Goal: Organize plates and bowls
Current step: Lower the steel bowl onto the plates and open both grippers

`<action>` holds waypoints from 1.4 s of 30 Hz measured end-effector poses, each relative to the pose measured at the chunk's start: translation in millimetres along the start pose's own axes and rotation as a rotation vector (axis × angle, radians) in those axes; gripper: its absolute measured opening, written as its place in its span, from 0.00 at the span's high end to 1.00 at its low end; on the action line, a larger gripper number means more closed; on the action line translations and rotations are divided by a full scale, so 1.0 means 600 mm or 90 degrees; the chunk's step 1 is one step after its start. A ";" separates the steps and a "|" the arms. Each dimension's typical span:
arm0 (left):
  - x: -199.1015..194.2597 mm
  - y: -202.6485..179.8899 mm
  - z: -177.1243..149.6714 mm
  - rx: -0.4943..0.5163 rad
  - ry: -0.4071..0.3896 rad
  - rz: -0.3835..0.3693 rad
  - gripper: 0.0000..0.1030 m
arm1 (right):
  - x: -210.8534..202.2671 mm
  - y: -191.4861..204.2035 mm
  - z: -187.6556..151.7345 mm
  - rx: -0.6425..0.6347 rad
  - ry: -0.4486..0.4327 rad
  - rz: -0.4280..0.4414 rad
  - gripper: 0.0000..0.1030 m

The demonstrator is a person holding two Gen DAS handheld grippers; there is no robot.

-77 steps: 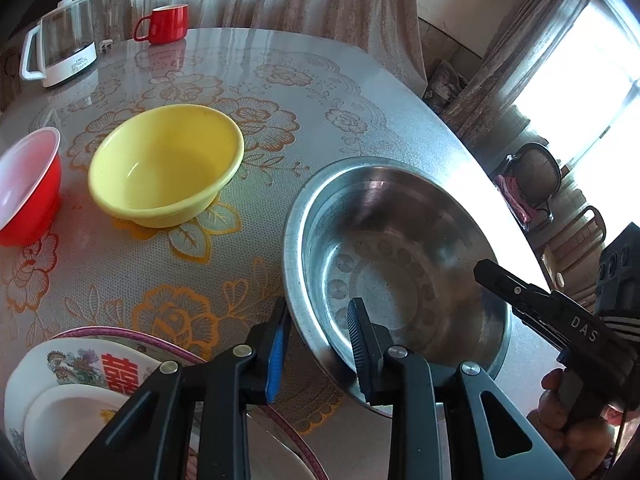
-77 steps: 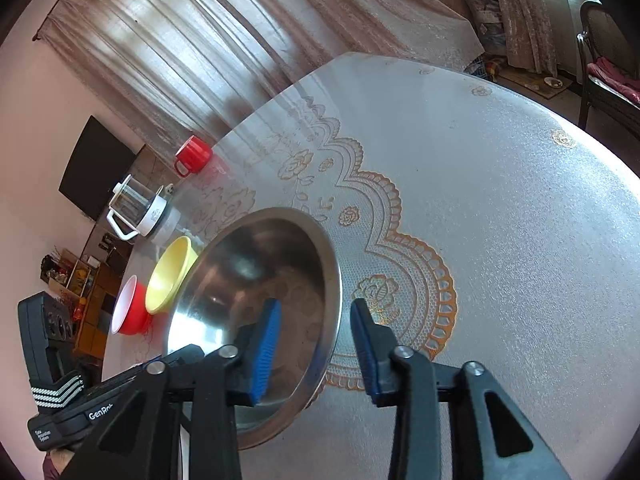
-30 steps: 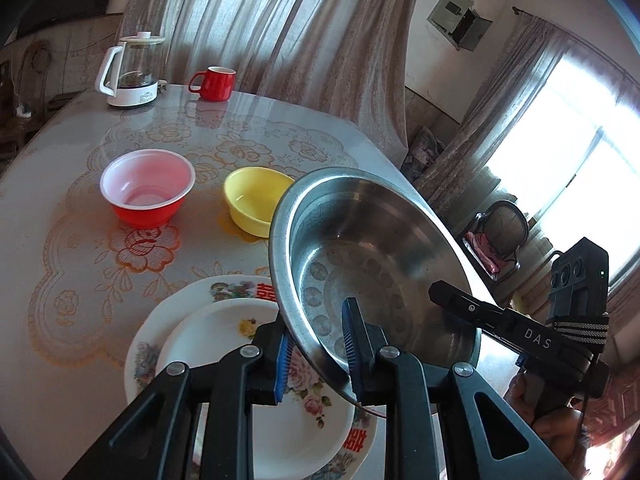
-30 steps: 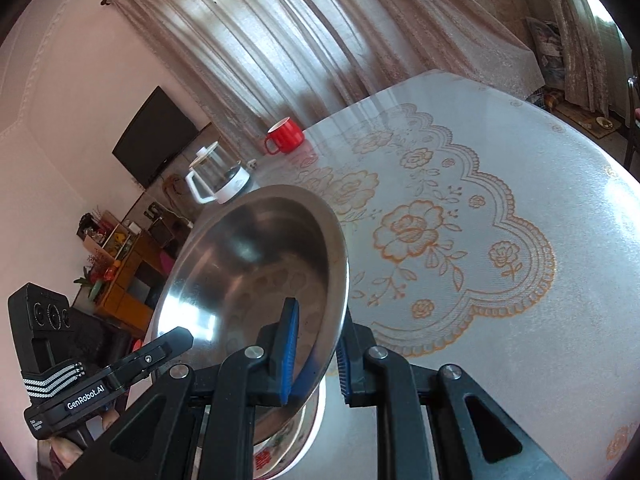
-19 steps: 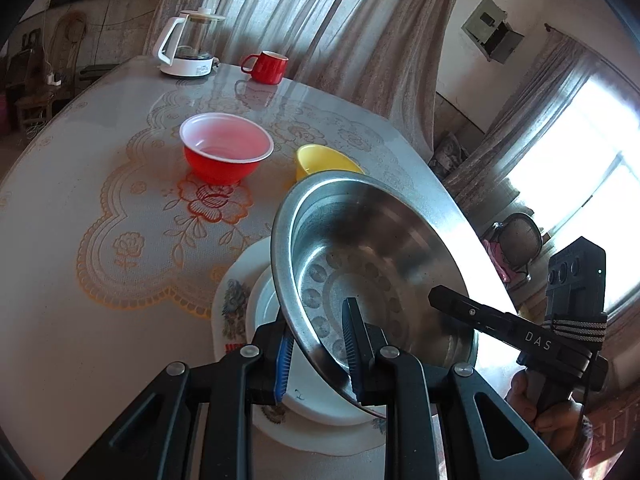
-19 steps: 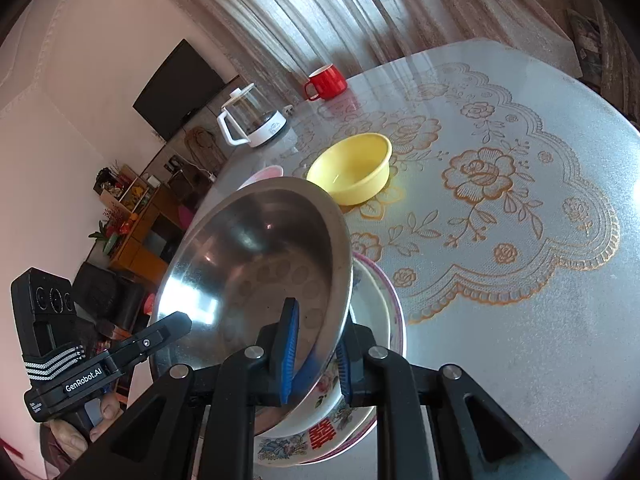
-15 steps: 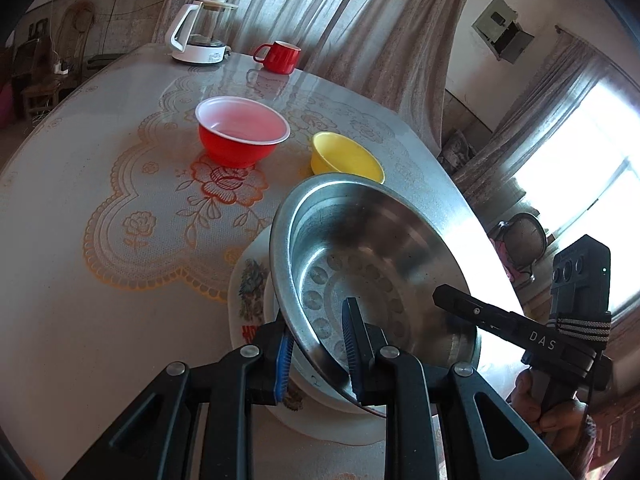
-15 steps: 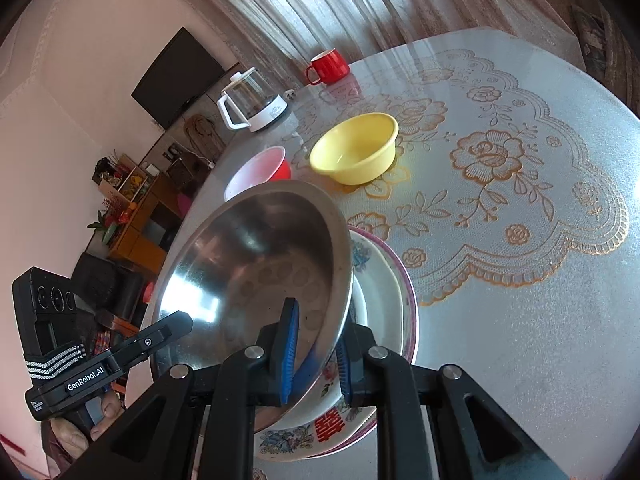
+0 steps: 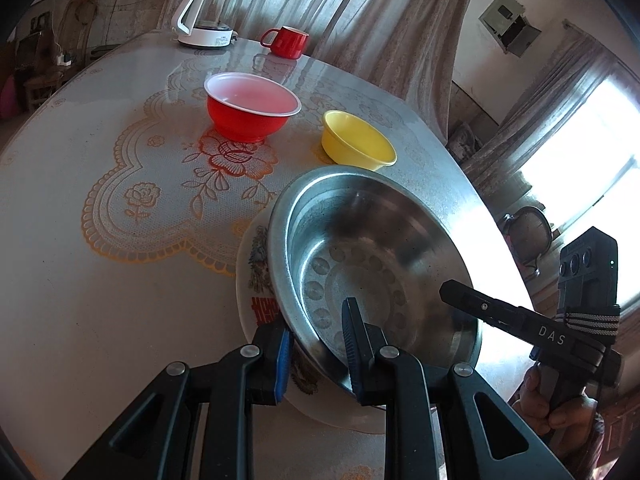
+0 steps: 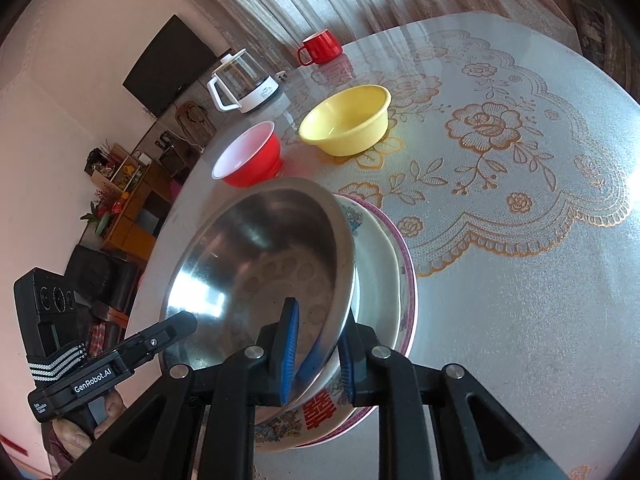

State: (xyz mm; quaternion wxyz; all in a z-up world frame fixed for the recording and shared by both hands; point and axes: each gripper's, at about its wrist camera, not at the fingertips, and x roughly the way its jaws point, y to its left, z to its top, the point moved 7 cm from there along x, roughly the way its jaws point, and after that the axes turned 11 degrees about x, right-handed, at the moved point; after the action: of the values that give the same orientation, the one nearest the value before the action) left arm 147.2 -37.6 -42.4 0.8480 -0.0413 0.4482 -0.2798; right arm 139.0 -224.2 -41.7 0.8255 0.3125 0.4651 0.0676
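Note:
A large steel bowl (image 9: 360, 256) (image 10: 264, 264) is held by both grippers over a stack of floral plates (image 9: 260, 300) (image 10: 384, 280). My left gripper (image 9: 316, 344) is shut on the bowl's near rim, one finger inside and one outside. My right gripper (image 10: 316, 348) is shut on the opposite rim. The bowl is tilted and sits just over the top plate; I cannot tell if it touches. A red bowl (image 9: 252, 112) (image 10: 248, 156) and a yellow bowl (image 9: 356, 146) (image 10: 348, 120) stand farther back on the table.
The round table (image 9: 80, 300) (image 10: 520, 320) has a lace-pattern cover. A glass kettle (image 9: 208, 16) (image 10: 244, 80) and a red mug (image 9: 286, 42) (image 10: 320, 48) stand at the far edge. A chair (image 9: 528, 236) is beyond the table's right edge.
Both grippers closed on the steel bowl's rim, lifted it off the table and carried it over the plate stack. In the last half second it lowered toward the top plate.

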 end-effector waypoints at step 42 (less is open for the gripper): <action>-0.047 0.019 0.016 0.061 -0.043 0.165 0.63 | -0.070 0.013 0.028 -0.041 -0.101 0.033 0.70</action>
State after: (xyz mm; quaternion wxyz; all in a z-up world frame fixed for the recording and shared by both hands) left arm 147.2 -15.5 -19.4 0.8927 0.0480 0.4069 -0.1879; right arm 130.8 -242.6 -0.7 0.8675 0.3022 0.3874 0.0784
